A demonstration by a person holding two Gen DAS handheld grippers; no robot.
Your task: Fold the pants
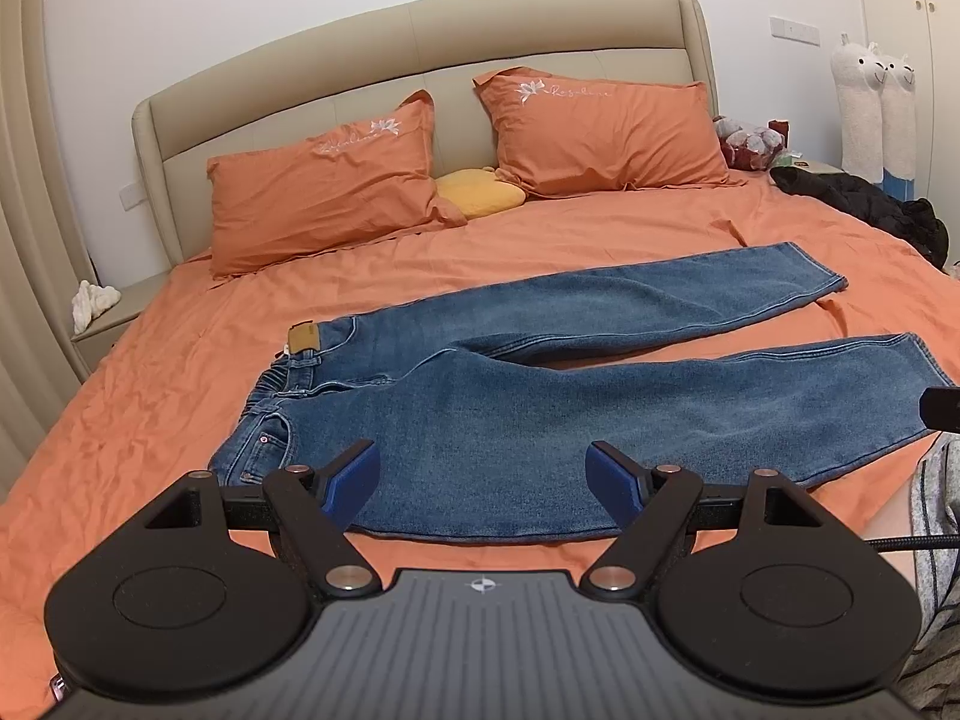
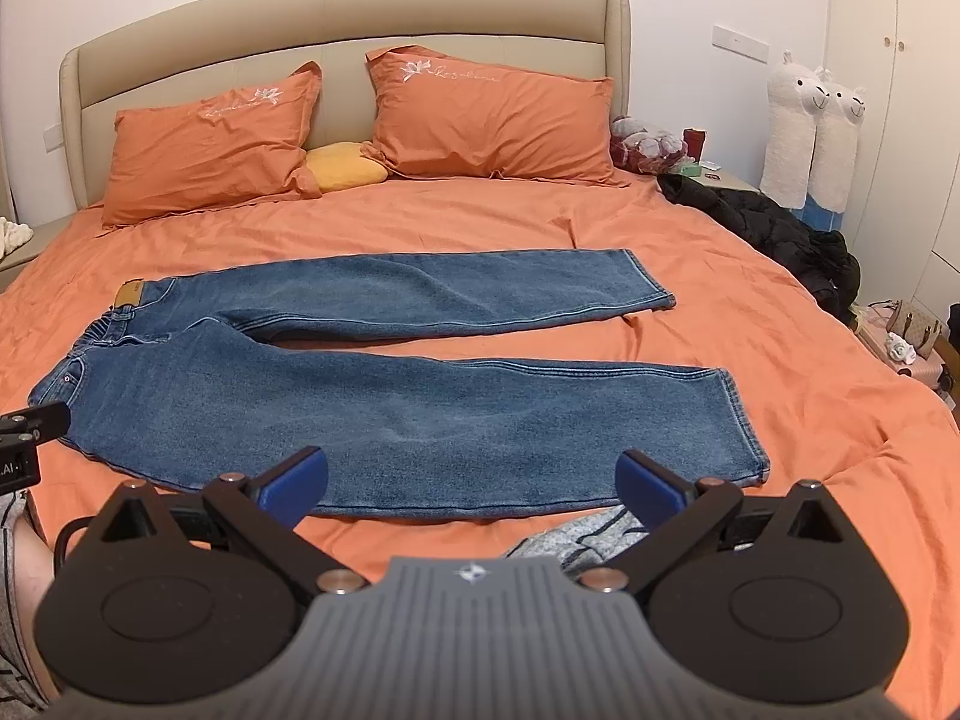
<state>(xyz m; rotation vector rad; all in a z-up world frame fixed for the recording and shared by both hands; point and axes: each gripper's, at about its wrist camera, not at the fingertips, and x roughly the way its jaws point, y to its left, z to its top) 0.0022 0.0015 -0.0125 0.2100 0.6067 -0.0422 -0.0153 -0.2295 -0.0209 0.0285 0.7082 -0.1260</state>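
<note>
Blue jeans [image 2: 372, 396] lie flat on an orange bed [image 2: 810, 420], legs apart; both grippers, left [image 1: 483, 483] and right [image 2: 471, 480], hover wide open, empty; heavy, floppy denim, best pinched at waistband and hems.

We make out white script, perhaps "Rosaline", on each orange pillow [image 2: 492, 114], and "AI" on the left gripper [image 2: 18, 456]

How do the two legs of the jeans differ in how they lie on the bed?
The near leg lies closest to the grippers; the far leg lies toward the pillows. The near leg's hem reaches farther right than the far leg's. Both lie flat, unfolded, spread apart.
</note>
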